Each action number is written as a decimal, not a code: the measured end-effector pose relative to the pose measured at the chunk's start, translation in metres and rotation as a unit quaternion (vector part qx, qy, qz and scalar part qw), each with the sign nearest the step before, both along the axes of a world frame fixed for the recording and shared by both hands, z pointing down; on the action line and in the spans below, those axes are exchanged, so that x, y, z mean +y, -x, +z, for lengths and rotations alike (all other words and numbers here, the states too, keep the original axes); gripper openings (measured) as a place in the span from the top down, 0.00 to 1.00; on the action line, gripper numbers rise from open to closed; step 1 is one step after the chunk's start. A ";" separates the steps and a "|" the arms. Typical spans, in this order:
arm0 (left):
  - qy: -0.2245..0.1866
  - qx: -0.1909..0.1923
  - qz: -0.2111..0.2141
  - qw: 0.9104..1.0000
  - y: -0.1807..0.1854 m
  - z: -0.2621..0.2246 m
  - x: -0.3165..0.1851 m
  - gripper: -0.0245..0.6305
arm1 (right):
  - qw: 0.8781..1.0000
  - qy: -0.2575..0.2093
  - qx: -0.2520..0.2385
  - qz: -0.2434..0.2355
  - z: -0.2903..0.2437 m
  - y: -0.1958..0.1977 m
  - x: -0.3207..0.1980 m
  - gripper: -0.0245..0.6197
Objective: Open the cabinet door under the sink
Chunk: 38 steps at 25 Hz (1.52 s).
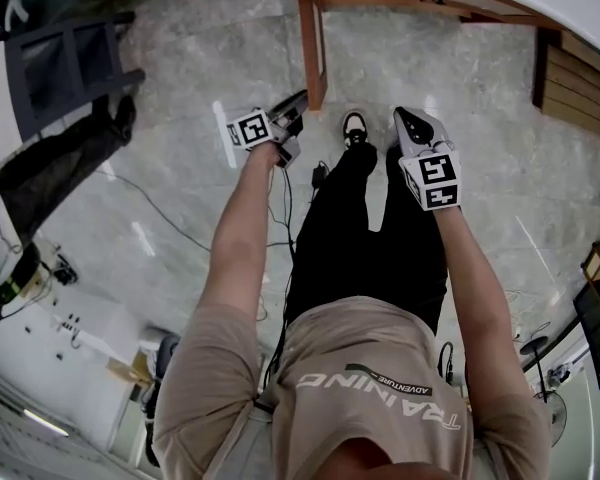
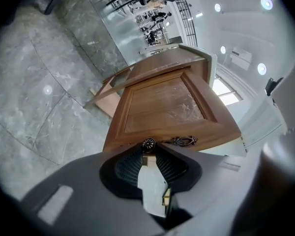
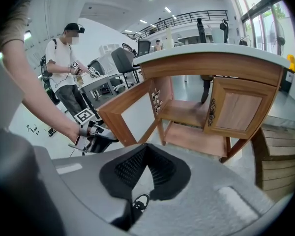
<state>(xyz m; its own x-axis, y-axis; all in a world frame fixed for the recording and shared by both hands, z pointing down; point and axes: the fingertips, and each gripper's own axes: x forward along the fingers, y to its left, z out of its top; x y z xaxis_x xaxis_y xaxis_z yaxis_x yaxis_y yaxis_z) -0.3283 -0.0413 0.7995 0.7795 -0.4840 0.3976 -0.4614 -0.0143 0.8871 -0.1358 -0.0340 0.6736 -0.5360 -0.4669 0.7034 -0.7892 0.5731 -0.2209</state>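
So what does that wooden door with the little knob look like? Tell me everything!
The cabinet door is shiny brown wood, a thick frame around a sunken flat panel. Near its edge sit a round dark metal knob with a flower pattern and a curly dark metal ornament. The door stands swung open from the cabinet. The left tool has its jaws closed on the knob; nothing else touches the door.

Grey marble floor (image 1: 180, 118); slatted wooden panel (image 1: 580, 83) at right; bystander (image 3: 64, 68) beside office chair (image 3: 123, 58).
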 end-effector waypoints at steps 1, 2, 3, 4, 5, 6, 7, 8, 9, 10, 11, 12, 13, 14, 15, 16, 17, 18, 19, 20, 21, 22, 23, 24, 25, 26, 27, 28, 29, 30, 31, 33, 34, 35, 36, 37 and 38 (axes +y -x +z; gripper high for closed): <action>-0.005 0.002 -0.001 1.000 -0.002 -0.002 0.003 0.82 | 1.000 0.000 -0.001 0.005 -0.003 -0.002 0.001 0.96; -0.007 0.002 -0.003 1.000 -0.003 -0.003 0.006 0.84 | 1.000 0.000 -0.003 0.011 -0.005 -0.005 0.001 0.96; -0.006 -0.004 -0.006 1.000 -0.004 -0.003 0.010 0.89 | 1.000 0.000 -0.004 0.015 -0.007 -0.008 0.002 0.96; -0.003 -0.013 -0.007 1.000 -0.005 -0.001 0.015 0.94 | 1.000 -0.001 -0.006 0.017 -0.008 -0.011 0.002 0.96; 0.001 -0.024 -0.009 1.000 -0.006 0.001 0.020 0.94 | 1.000 -0.002 -0.007 0.017 -0.008 -0.015 0.003 0.96; 0.006 -0.035 -0.013 0.999 -0.008 0.004 0.024 0.94 | 1.000 -0.002 -0.006 0.016 -0.006 -0.021 0.005 0.96; 0.011 -0.044 -0.019 0.999 -0.011 0.006 0.029 0.94 | 1.000 -0.001 -0.003 0.018 -0.004 -0.028 0.007 0.96; 0.016 -0.050 -0.026 0.998 -0.015 0.007 0.033 0.94 | 1.000 0.003 0.001 0.022 -0.001 -0.037 0.011 0.96; 0.019 -0.054 -0.031 0.998 -0.021 0.007 0.037 0.94 | 0.999 0.009 0.005 0.031 0.001 -0.047 0.015 0.96; 0.021 -0.059 -0.032 0.998 -0.028 0.006 0.042 0.94 | 0.999 0.015 0.007 0.041 0.001 -0.057 0.019 0.96; 0.022 -0.067 -0.028 0.997 -0.036 0.004 0.048 0.94 | 0.998 0.019 0.008 0.051 0.000 -0.066 0.022 0.96; 0.022 -0.081 -0.021 0.996 -0.045 0.002 0.054 0.94 | 0.998 0.022 0.009 0.058 -0.002 -0.074 0.027 0.96; 0.020 -0.099 -0.011 0.995 -0.053 0.000 0.060 0.94 | 0.998 0.025 0.010 0.063 -0.005 -0.081 0.032 0.96; 0.013 -0.117 0.000 0.993 -0.062 -0.006 0.065 0.94 | 0.997 0.028 0.010 0.066 -0.009 -0.087 0.038 0.96; 0.002 -0.130 0.009 0.991 -0.072 -0.014 0.067 0.94 | 0.997 0.029 0.011 0.067 -0.013 -0.093 0.043 0.96; -0.013 -0.136 0.013 0.991 -0.083 -0.026 0.065 0.94 | 0.997 0.029 0.011 0.065 -0.017 -0.098 0.046 0.96; -0.029 -0.137 0.017 0.990 -0.095 -0.038 0.061 0.94 | 0.998 0.028 0.013 0.062 -0.021 -0.103 0.046 0.96; -0.044 -0.138 0.021 0.989 -0.108 -0.051 0.057 0.94 | 0.998 0.026 0.016 0.057 -0.025 -0.109 0.046 0.96; -0.058 -0.141 0.029 0.988 -0.121 -0.064 0.054 0.94 | 0.998 0.024 0.020 0.052 -0.028 -0.114 0.047 0.96; -0.071 -0.148 0.041 0.986 -0.133 -0.077 0.052 0.94 | 0.998 0.023 0.024 0.049 -0.031 -0.118 0.048 0.96; -0.082 -0.160 0.053 0.982 -0.143 -0.090 0.050 0.94 | 0.998 0.023 0.025 0.046 -0.035 -0.122 0.049 0.96; -0.092 -0.173 0.062 0.979 -0.152 -0.103 0.048 0.94 | 0.998 0.023 0.022 0.046 -0.040 -0.124 0.051 0.96; -0.102 -0.185 0.070 0.975 -0.160 -0.117 0.046 0.94 | 0.999 0.024 0.015 0.047 -0.045 -0.125 0.053 0.96; -0.115 -0.195 0.077 0.971 -0.166 -0.131 0.042 0.94 | 0.999 0.025 0.005 0.048 -0.052 -0.125 0.054 0.96; -0.130 -0.202 0.083 0.967 -0.173 -0.146 0.038 0.94 | 0.998 0.025 -0.003 0.049 -0.059 -0.126 0.055 0.96; -0.147 -0.210 0.090 0.962 -0.179 -0.162 0.034 0.94 | 0.999 0.023 -0.008 0.047 -0.067 -0.127 0.055 0.96; -0.165 -0.218 0.097 0.957 -0.185 -0.178 0.030 0.94 | 0.999 0.021 -0.011 0.042 -0.075 -0.128 0.056 0.96; -0.181 -0.225 0.104 0.952 -0.190 -0.193 0.026 0.94 | 0.999 0.017 -0.012 0.037 -0.084 -0.128 0.058 0.96; -0.197 -0.232 0.110 0.946 -0.194 -0.208 0.023 0.94 | 0.999 0.012 -0.012 0.033 -0.092 -0.129 0.059 0.96; -0.213 -0.237 0.115 0.941 -0.199 -0.223 0.020 0.94 | 0.999 0.007 -0.013 0.031 -0.100 -0.129 0.059 0.96; -0.228 -0.243 0.119 0.935 -0.203 -0.237 0.017 0.94 | 0.999 0.001 -0.017 0.032 -0.109 -0.131 0.058 0.96; -0.259 -0.255 0.123 0.923 -0.212 -0.265 0.011 0.94 | 0.999 -0.013 -0.026 0.038 -0.127 -0.134 0.054 0.96; -0.275 -0.261 0.123 0.917 -0.215 -0.279 0.009 0.94 | 0.999 -0.022 -0.029 0.041 -0.136 -0.137 0.052 0.96; -0.289 -0.264 0.121 0.912 -0.219 -0.292 0.008 0.94 | 0.998 -0.031 -0.032 0.043 -0.146 -0.140 0.050 0.96; -0.302 -0.266 0.118 0.908 -0.222 -0.305 0.006 0.94 | 0.998 -0.041 -0.033 0.045 -0.155 -0.143 0.048 0.96; -0.314 -0.267 0.116 0.904 -0.225 -0.317 0.005 0.94 | 0.997 -0.051 -0.033 0.047 -0.165 -0.147 0.045 0.96; -0.325 -0.269 0.114 0.899 -0.228 -0.329 0.003 0.94 | 0.996 -0.063 -0.034 0.051 -0.175 -0.151 0.041 0.96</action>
<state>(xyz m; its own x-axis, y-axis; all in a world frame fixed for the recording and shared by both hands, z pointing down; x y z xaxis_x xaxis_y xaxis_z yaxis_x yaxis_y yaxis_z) -0.1008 -0.0387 0.4705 0.6683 -0.6020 0.4370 -0.7398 -0.5989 0.3065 0.0150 0.0074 0.4990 -0.5255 -0.6029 0.6003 -0.8302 0.5176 -0.2071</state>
